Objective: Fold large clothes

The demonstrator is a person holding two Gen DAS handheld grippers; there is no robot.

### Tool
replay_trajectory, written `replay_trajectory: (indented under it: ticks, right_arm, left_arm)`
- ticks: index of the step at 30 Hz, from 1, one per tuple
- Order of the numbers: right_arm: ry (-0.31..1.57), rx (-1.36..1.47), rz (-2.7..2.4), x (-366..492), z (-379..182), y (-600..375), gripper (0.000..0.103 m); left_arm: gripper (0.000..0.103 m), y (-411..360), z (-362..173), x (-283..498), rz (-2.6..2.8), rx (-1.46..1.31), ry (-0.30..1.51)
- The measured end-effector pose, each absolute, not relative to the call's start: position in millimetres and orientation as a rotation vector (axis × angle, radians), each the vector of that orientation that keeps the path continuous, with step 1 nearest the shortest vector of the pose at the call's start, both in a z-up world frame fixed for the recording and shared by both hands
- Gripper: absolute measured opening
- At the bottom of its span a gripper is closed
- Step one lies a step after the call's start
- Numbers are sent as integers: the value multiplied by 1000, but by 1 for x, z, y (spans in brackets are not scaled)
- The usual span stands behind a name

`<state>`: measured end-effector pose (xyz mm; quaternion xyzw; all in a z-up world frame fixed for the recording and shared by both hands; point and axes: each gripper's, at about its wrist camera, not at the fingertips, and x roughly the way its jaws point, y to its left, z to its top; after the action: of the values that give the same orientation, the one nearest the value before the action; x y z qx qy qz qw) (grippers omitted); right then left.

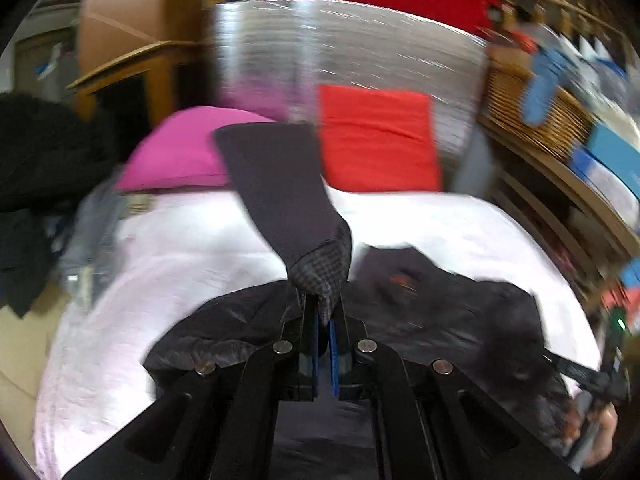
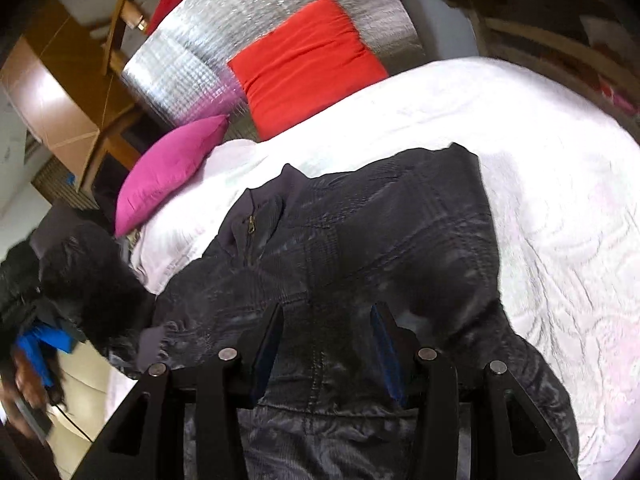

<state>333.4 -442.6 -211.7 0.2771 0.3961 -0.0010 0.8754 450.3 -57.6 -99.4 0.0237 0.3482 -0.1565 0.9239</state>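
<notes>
A large dark jacket [image 2: 360, 240] with a plaid sheen, a zip and a black fur hood [image 2: 92, 292] lies on a white bed cover [image 2: 560, 200]. My left gripper [image 1: 326, 312] is shut on the jacket's sleeve [image 1: 280, 192], which stands lifted above the bed. The rest of the jacket [image 1: 420, 312] lies below it with the fur hood [image 1: 516, 344] at the right. My right gripper [image 2: 326, 320] is open just above the jacket's body, with nothing between its fingers.
A red cushion [image 2: 304, 60] and a pink cushion [image 2: 168, 168] lean at the head of the bed against a silver foil panel [image 2: 208, 40]. Dark clothes [image 1: 36, 176] pile at the left. Wooden shelves [image 1: 560, 140] stand at the right.
</notes>
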Motion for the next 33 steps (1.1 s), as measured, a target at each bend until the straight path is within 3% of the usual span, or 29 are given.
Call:
replay_trajectory:
  ticks: [10, 17, 22, 26, 29, 31, 33]
  right_arm:
    - [820, 797, 44, 326, -218, -487, 50]
    - [871, 884, 135, 333, -230, -482, 51]
    - [900, 971, 226, 340, -240, -469, 64]
    - [902, 985, 247, 343, -242, -460, 65]
    - [914, 988, 250, 345, -244, -457, 65]
    - [925, 990, 258, 345, -246, -453, 65]
    - [930, 986, 259, 345, -247, -451, 65]
  left_arm:
    - [4, -180, -192, 410, -454, 114, 889]
    - [4, -181, -213, 393, -456, 76, 891]
    - [4, -175, -227, 387, -473, 77, 901]
    - [7, -174, -236, 376, -496, 109, 918]
    - [17, -165, -232, 365, -532, 121, 900]
    - [56, -154, -224, 357, -577, 102, 869]
    - [70, -137, -209, 346, -592, 69, 782]
